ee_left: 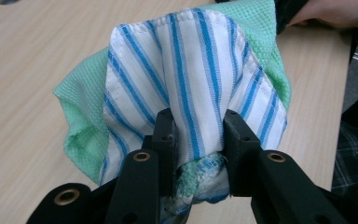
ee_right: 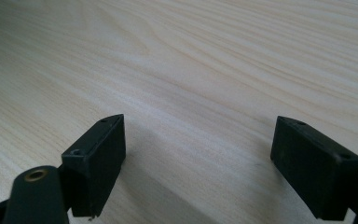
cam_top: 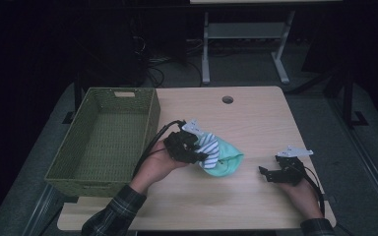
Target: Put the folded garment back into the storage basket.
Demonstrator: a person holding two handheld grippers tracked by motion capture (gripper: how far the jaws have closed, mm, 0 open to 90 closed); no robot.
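Pinching the bunched striped-and-green cloths (ee_left: 186,79) between its jaws, the left gripper (cam_top: 189,147) holds them off the table (cam_top: 256,113) – apparently bound for the woven basket (cam_top: 150,115) beside it – while the right gripper (cam_top: 268,173) rests wide open, holding nothing

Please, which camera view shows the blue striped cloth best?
The left gripper view: the striped cloth is close, clamped between the left gripper jaws over a green cloth. The high view shows it small. The right gripper view shows bare table.

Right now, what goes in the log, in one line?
left claw: shut on cloths | right claw: open above table | basket: nothing inside
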